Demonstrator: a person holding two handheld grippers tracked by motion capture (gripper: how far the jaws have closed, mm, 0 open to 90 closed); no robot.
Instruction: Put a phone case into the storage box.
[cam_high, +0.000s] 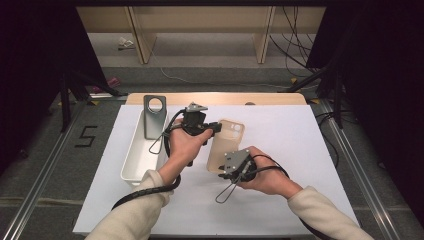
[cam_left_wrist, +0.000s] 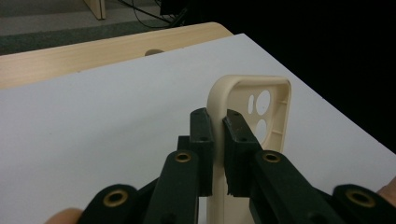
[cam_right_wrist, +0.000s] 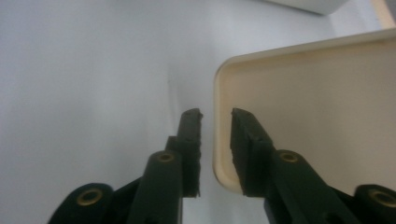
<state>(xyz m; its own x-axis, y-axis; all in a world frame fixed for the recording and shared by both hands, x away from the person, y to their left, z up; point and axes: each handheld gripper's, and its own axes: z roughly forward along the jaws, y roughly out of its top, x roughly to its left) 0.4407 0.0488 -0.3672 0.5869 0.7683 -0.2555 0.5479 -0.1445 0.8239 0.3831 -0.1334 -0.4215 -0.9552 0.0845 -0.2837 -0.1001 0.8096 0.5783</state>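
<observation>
Left gripper (cam_left_wrist: 218, 122) pinches the side rim of the beige phone case (cam_left_wrist: 261, 107), jaws closed on it near the camera-cutout end. Its long axis runs back toward the right gripper (cam_right_wrist: 215, 114), whose jaws straddle the opposite end's rim, slightly parted and not pressing. Beyond the left hand (cam_high: 184, 145), the white bin (cam_high: 131, 155) holds a grey case (cam_high: 154, 116), just to its outer side.
</observation>
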